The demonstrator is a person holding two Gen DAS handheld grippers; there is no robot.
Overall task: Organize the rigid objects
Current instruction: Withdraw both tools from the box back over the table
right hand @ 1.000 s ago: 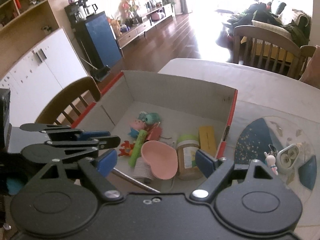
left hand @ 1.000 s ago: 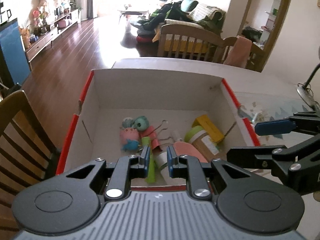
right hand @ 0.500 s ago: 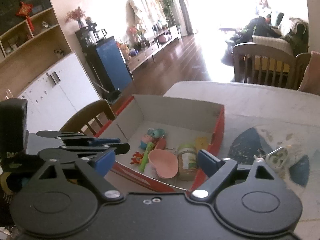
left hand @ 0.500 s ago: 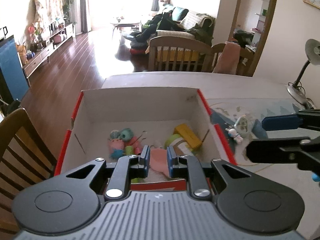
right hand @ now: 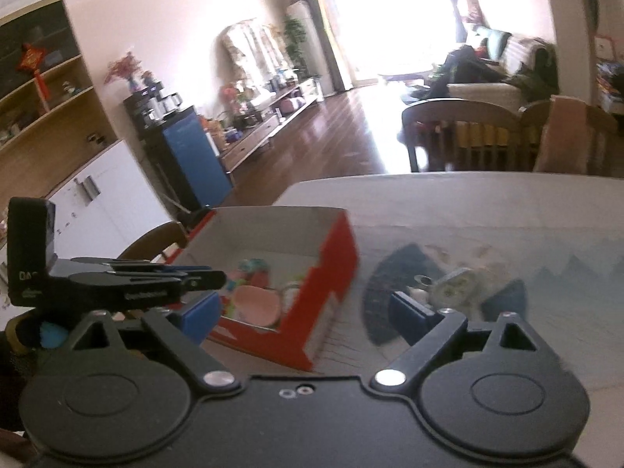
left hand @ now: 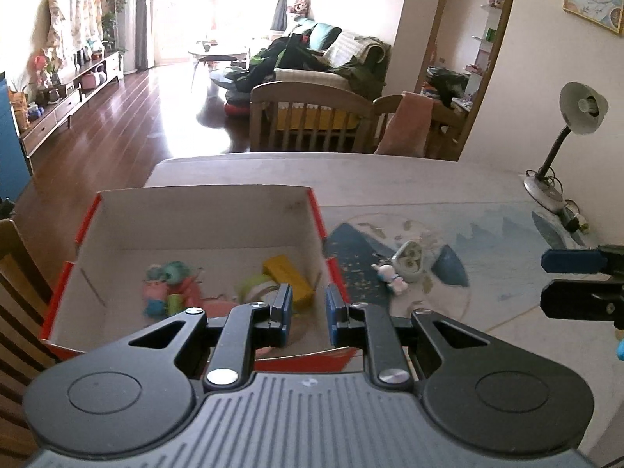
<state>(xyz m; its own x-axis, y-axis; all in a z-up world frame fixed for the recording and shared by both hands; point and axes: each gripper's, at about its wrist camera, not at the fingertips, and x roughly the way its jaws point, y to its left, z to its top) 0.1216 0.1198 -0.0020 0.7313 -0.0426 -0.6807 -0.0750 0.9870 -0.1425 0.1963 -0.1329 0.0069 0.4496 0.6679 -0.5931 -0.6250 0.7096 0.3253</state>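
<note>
Red-edged cardboard box [left hand: 202,210] on the table, holding toys, a pink heart dish [right hand: 255,304] and a yellow block [left hand: 288,279]; the left gripper [left hand: 308,308], narrowed on nothing, hangs above its near wall. Right of the box, a small figurine [left hand: 392,277] and owl-faced trinket [left hand: 409,259] lie on the blue-patterned mat [left hand: 487,234], with the right gripper [right hand: 304,316] empty, its jaws opening wide; a desk lamp [left hand: 565,136] stands farthest right.

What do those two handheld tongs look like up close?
Both are matte black plastic. The left tongs have two round discs, silver screw heads, a ribbed grey top and blue pads. The right tongs look the same from their own camera, with blue pads. White lettering on the left tongs' side is too blurred to read.
</note>
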